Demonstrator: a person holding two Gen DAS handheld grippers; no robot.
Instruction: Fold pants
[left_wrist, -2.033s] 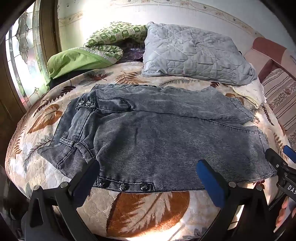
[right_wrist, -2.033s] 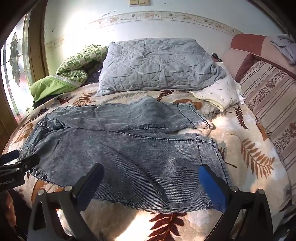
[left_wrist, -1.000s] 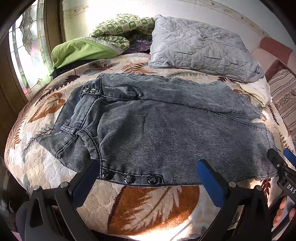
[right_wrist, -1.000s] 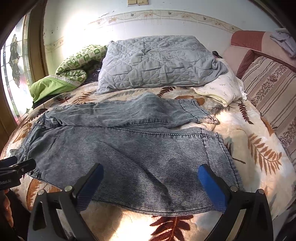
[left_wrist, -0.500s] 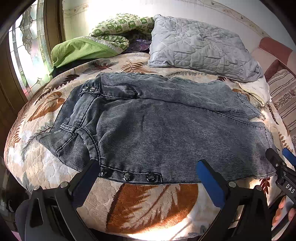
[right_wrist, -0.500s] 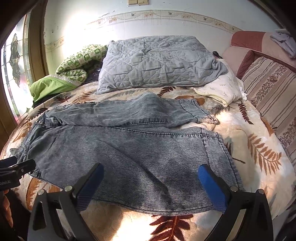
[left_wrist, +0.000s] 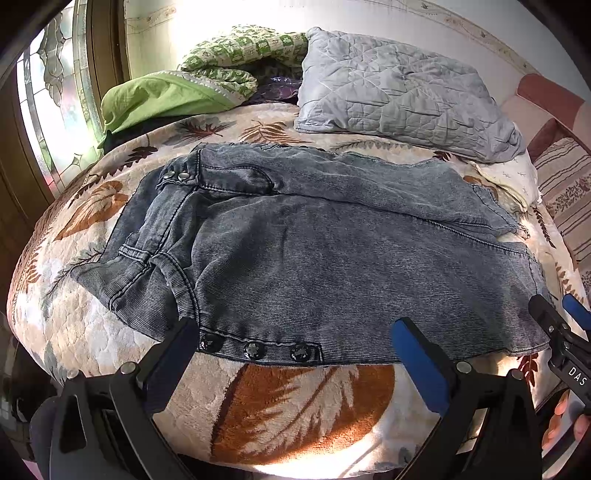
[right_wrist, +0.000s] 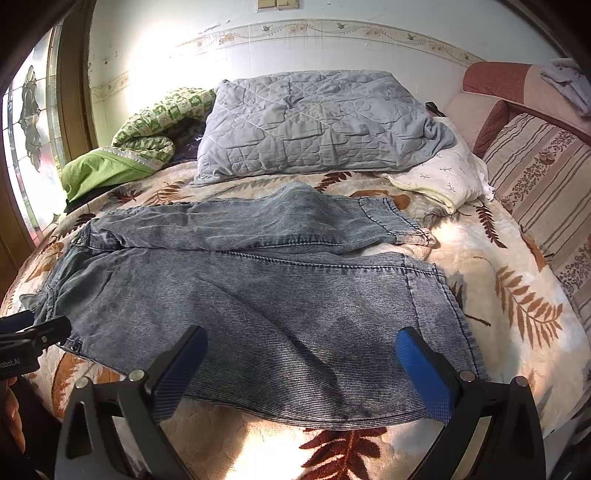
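On the bed (right_wrist: 480, 258) the pants (right_wrist: 258, 295) lie flat, long axis crosswise to you, waist toward your left hand-held gripper (left_wrist: 291, 350), hems toward your right hand-held gripper (right_wrist: 303, 365), both wide open, empty.

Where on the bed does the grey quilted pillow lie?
In the right wrist view, the grey quilted pillow lies at the far side, beyond the jeans, between a green blanket and a white pillow.

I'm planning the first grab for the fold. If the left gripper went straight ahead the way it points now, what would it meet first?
Most likely the pants: the open left gripper points at their near edge by the row of snap buttons. Nothing lies between, though depth is hard to judge.
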